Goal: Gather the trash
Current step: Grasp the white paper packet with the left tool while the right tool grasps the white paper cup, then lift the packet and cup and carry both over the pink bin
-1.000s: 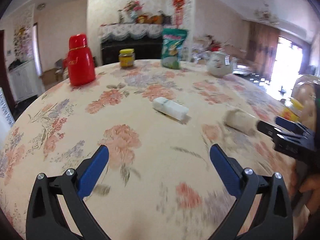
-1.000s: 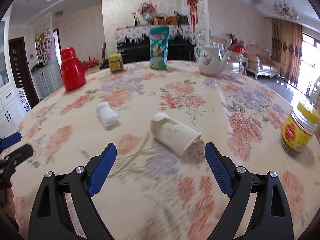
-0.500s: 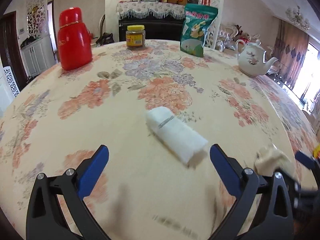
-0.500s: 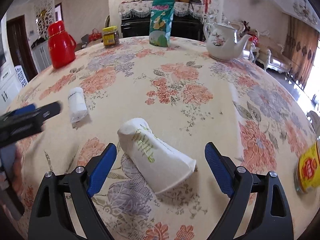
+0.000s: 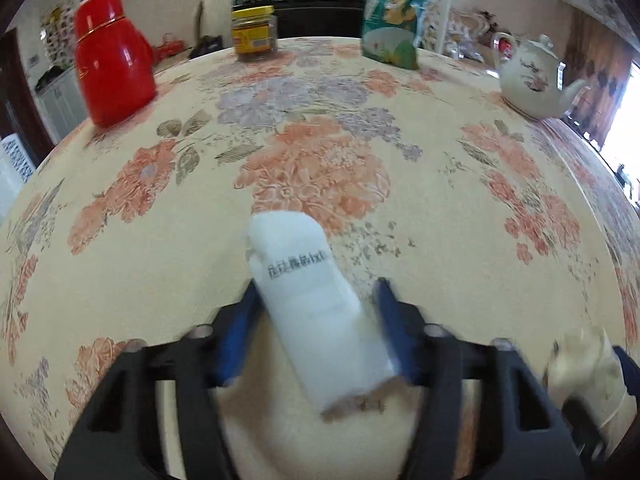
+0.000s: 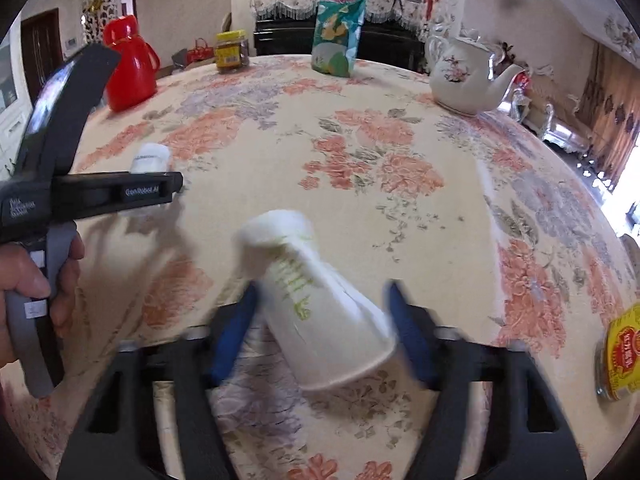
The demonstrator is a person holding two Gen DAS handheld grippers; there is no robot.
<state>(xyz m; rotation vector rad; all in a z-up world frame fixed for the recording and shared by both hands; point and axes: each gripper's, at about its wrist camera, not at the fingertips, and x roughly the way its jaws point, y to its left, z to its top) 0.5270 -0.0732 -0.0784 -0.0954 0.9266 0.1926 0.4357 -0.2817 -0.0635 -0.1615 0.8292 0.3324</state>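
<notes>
A crumpled white paper roll [image 5: 316, 312] lies on the floral tablecloth [image 5: 320, 160] between the blue pads of my left gripper [image 5: 316, 288]. Its jaws are closing. The left pad touches the roll and a gap shows at the right fingertip. In the right wrist view a white paper cup [image 6: 320, 312] with green print lies on its side inside my right gripper [image 6: 320, 292], whose jaws are closing and whose pads press both its sides. The left gripper [image 6: 168, 192] also shows there at the left, over the roll [image 6: 150, 156], held by a hand [image 6: 40, 276].
At the table's far side stand a red flask [image 5: 114, 60], a yellow-lidded jar [image 5: 255, 30], a green snack bag [image 5: 396, 12] and a white teapot [image 5: 532, 80]. Another yellow-labelled jar [image 6: 622, 352] stands close to the right gripper's right side.
Both grippers moved forward and down until each had its item between its fingers. Both pairs of jaws went from wide open to closing in on roll and cup.
</notes>
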